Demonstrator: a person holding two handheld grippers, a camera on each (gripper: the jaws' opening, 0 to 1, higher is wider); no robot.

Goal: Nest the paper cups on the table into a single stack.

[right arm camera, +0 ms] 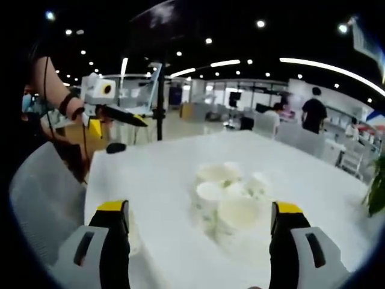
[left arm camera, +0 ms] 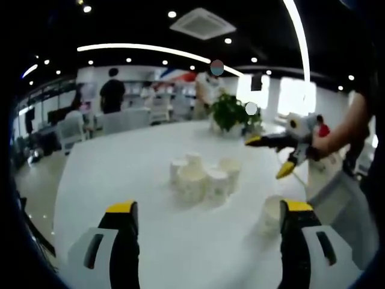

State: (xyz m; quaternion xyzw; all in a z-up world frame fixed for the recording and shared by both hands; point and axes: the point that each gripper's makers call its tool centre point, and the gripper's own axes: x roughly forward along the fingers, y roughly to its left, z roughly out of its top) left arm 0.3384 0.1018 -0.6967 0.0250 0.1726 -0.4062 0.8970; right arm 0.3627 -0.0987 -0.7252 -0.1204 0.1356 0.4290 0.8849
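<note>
Table (left arm camera: 132,174): white, round-edged, seen from both sides in the two gripper views; its top also appears at (right arm camera: 162,168).

Paper cups (left arm camera: 204,176): a tight cluster of white cups standing upright near the middle of the table, touching one another, mouths up; the same cluster sits between the jaws in the right gripper view (right arm camera: 231,198). They are not nested into one stack.

Single cup (left arm camera: 272,215): one more white cup stands apart from the cluster, just beside the inner face of the left gripper's right-hand jaw.

Left gripper (left arm camera: 207,232): jaws spread wide, yellow-tipped, nothing between them but bare table; it hovers short of the cluster. It also appears at the far left of the right gripper view (right arm camera: 114,117), held by a hand with a dark wristband.

Right gripper (right arm camera: 198,226): jaws wide apart, empty, with the cluster just ahead and between them. In the left gripper view it comes in from the right (left arm camera: 283,153), held in a hand (left arm camera: 328,141), above the table and beyond the single cup, tips parted.

Potted plant (left arm camera: 231,111): green leaves at the far edge of the table.

Chair (right arm camera: 42,198): pale, curved back beside the table edge.

Dark small object (right arm camera: 115,147): lies on the table near the far corner; too blurred to name.

Background: people standing and sitting among desks in an open office under ceiling lights.
</note>
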